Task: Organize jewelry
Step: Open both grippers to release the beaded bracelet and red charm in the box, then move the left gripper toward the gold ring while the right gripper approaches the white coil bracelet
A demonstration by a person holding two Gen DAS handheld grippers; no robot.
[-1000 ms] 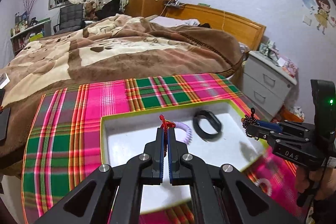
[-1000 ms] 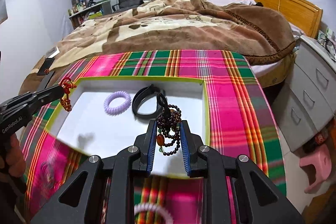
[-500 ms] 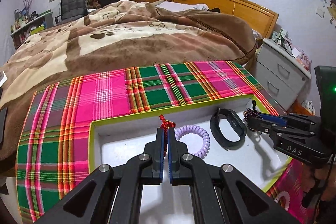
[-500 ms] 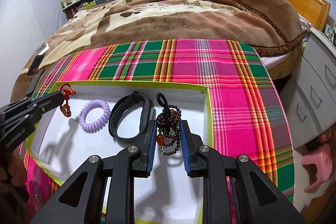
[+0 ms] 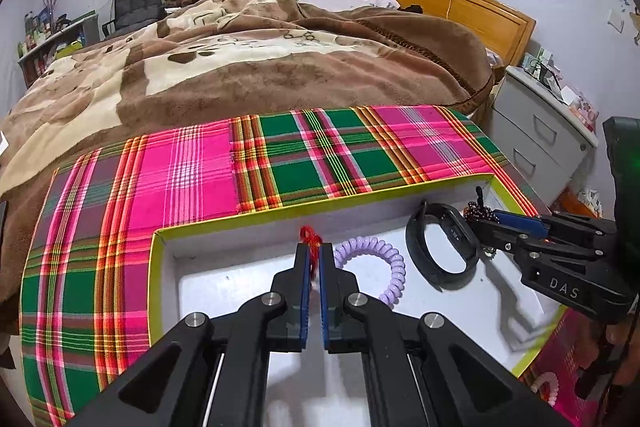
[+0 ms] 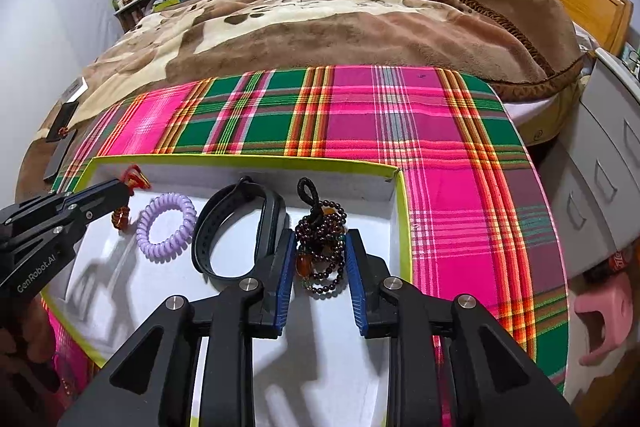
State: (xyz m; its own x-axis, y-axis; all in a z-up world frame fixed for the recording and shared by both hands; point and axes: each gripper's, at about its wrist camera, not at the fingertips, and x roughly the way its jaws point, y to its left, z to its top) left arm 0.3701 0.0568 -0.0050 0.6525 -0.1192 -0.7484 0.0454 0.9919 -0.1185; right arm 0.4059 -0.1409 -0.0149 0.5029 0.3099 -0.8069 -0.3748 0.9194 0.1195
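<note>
A white box with a yellow-green rim (image 5: 158, 267) (image 6: 404, 227) sits on a plaid cloth. My left gripper (image 5: 314, 251) is shut on a red knotted cord charm (image 5: 310, 239), held low in the box's far left part; it also shows in the right wrist view (image 6: 134, 181). My right gripper (image 6: 320, 239) has its jaws parted around a dark bead bracelet (image 6: 322, 247) that looks to rest on the box floor at the right. A lilac spiral hair tie (image 5: 378, 259) (image 6: 166, 227) and a black wristband (image 5: 440, 247) (image 6: 236, 227) lie in the box between them.
The plaid cloth (image 5: 200, 179) covers a table against a bed with a brown blanket (image 5: 280, 67). A grey drawer unit (image 5: 540, 139) stands at the right. Another pale hair tie (image 5: 548, 385) lies on the cloth near the box's right corner.
Both grippers have moved down and forward into the box. The right gripper's jaws have widened around the bead bracelet, which now looks to lie on the box floor.
</note>
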